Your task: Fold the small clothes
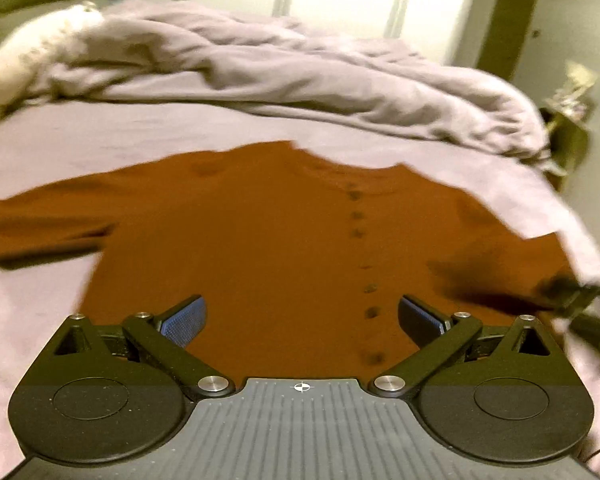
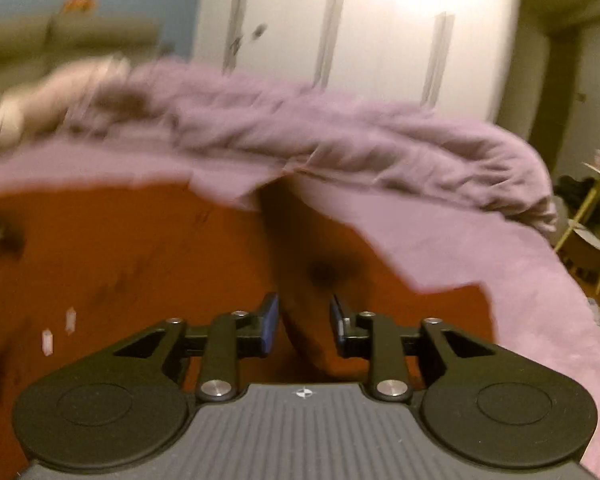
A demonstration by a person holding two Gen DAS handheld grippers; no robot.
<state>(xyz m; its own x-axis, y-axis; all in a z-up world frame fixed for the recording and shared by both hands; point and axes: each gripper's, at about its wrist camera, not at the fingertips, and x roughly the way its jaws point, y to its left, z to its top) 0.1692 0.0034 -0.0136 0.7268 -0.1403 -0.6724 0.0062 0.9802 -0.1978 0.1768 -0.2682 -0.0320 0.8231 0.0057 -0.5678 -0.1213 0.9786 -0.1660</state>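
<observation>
Shirt [image 1: 260,232], rust-brown and buttoned, lies spread on the bed [image 1: 100,128] ahead of both jaws. Left gripper [image 1: 302,320] gapes wide, empty. Right gripper [image 2: 304,328] is partly apart around a raised sleeve fold, apparently about to pinch it and fold inward.

Lilac-sheeted bed [image 1: 140,128] — rumpled duvet [image 1: 300,72], white wardrobe doors [image 2: 340,32] behind

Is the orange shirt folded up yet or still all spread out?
Mostly spread out. The orange shirt lies flat on the bed sheet, buttons showing, one sleeve stretched sideways.
</observation>
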